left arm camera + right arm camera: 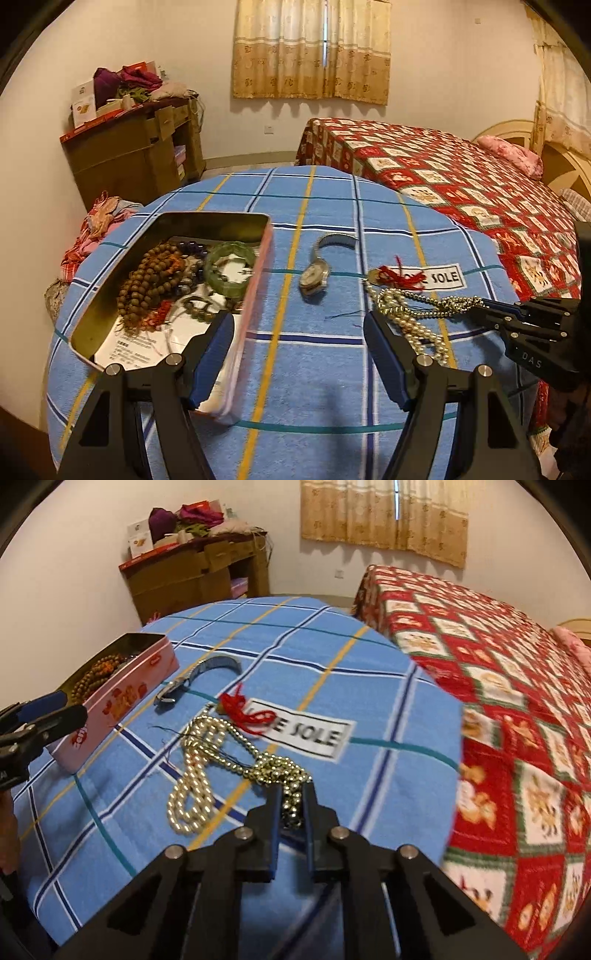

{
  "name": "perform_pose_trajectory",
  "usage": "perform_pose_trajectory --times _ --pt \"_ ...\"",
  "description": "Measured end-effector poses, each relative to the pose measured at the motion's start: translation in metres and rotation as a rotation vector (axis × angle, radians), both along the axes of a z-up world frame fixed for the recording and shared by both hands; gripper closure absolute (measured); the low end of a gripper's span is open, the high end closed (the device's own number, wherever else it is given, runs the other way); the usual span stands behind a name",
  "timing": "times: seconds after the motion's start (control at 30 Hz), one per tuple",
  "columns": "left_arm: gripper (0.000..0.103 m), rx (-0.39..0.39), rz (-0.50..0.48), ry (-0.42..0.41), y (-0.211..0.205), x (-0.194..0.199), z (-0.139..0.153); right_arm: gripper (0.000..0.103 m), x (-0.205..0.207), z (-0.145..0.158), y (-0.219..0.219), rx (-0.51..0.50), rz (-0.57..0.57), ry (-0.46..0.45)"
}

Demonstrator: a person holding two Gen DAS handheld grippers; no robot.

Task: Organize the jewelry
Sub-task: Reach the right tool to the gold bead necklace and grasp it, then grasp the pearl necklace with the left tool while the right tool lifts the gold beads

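Pink on the outside and brassy within, one open tin sits on the blue checked surface. Inside it lie a heap of brown wooden beads, a green bangle, some dark purple beads, a grey bead bracelet and printed paper at the bottom. Just right of the tin lies one wristwatch, alone on the cloth. Further right of the tin is a tangle: one pearl strand, one gold bead chain and a red tassel by a label with lettering. The right gripper is clenched on the gold bead chain, its blue pads pinching the bunched end. The left gripper stands released, its jaws wide, one of them over the tin's near corner.
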State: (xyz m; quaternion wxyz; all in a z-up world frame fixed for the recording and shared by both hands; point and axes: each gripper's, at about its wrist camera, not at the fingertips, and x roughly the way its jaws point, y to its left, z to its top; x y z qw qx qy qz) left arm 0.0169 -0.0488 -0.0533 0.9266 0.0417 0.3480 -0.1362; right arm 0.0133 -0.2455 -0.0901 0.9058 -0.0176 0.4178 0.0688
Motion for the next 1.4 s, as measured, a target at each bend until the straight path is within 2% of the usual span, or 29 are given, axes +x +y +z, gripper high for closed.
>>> perform_pose_trajectory --times 0.13,0.17,0.23,0.37,0.4,0.43,0.47,0.5,0.53,0.73,0.87,0.93,1.0,1.1,1.17,1.23,1.4 --pt "0.030 0.027 -0.020 0.007 -0.013 -0.002 -0.004 0.088 0.002 -0.001 -0.001 0.005 0.002 0.006" --pt "0.030 0.032 -0.022 0.013 -0.015 -0.002 -0.006 0.085 0.003 0.001 -0.001 0.012 -0.001 -0.002" --pt "0.030 0.035 -0.028 0.023 -0.018 -0.001 -0.008 0.045 0.005 0.003 0.000 0.039 0.013 -0.015" --pt "0.030 0.043 -0.024 0.031 -0.020 -0.003 -0.010 0.042 0.014 -0.005 0.005 -0.001 0.032 -0.010" --pt "0.030 0.044 -0.024 0.032 -0.021 -0.003 -0.009 0.046 0.014 -0.006 0.007 -0.024 0.035 -0.028" --pt "0.030 0.045 -0.028 0.033 -0.022 -0.004 -0.009 0.065 0.015 -0.007 0.010 -0.050 0.044 -0.026" --pt "0.030 0.045 -0.031 0.032 -0.024 -0.004 -0.009 0.078 0.015 -0.008 0.011 -0.058 0.051 -0.022" --pt "0.030 0.044 -0.036 0.032 -0.026 -0.005 -0.008 0.086 0.016 -0.008 0.010 -0.041 0.059 -0.014" --pt "0.030 0.043 -0.041 0.033 -0.028 -0.006 -0.009 0.087 0.015 -0.008 0.009 -0.028 0.061 -0.016" --pt "0.030 0.057 -0.095 0.047 -0.050 -0.011 -0.015 0.090 0.004 0.006 -0.005 0.017 0.000 -0.080" --pt "0.030 0.069 -0.089 0.063 -0.053 -0.007 -0.019 0.090 -0.004 0.025 -0.016 0.060 -0.031 -0.125" --pt "0.030 0.048 -0.082 0.088 -0.051 -0.003 -0.021 0.090 -0.007 0.035 -0.019 0.086 -0.036 -0.149" --pt "0.030 0.026 -0.088 0.100 -0.053 -0.003 -0.021 0.090 -0.006 0.038 -0.019 0.100 -0.033 -0.153" --pt "0.031 0.033 -0.107 0.094 -0.063 -0.004 -0.021 0.090 -0.004 0.032 -0.018 0.110 -0.030 -0.140" --pt "0.041 0.028 -0.120 0.103 -0.069 -0.003 -0.023 0.090 -0.005 0.030 -0.020 0.126 -0.029 -0.130" --pt "0.046 0.023 -0.134 0.139 -0.075 0.002 -0.030 0.090 -0.007 0.030 -0.021 0.129 -0.033 -0.135" --pt "0.047 0.004 -0.144 0.224 -0.083 0.014 -0.043 0.090 -0.010 0.036 -0.022 0.131 -0.037 -0.153"
